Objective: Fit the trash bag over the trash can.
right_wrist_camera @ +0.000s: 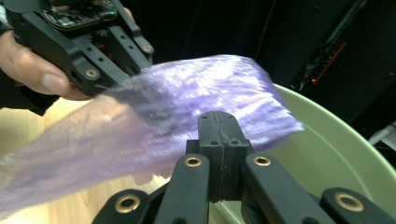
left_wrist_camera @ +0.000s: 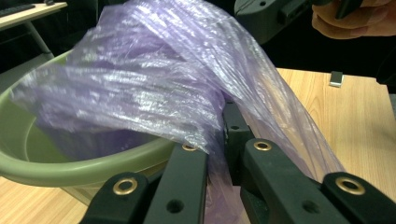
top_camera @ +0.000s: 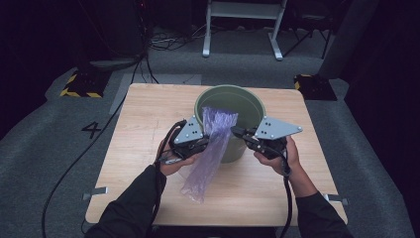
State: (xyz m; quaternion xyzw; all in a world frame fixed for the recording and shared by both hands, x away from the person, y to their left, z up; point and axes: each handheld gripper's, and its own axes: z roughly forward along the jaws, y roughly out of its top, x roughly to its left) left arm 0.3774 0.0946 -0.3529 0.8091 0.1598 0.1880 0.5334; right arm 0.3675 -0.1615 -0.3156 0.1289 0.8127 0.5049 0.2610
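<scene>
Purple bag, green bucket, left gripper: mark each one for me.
purple bag (top_camera: 207,161), high view, on the sheet hanging outside the bucket.
green bucket (top_camera: 250,101), high view, on the far inner wall.
left gripper (left_wrist_camera: 223,128), left gripper view, between its jaw tips, which pinch the bag.

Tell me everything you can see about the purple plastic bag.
The purple plastic bag is thin, see-through, crinkled film that catches the light. Its upper end drapes over the near rim of the green bucket; its lower end trails onto the wooden table. The left gripper is shut on it. The right gripper is shut right against the film; whether it pinches any is unclear.
</scene>
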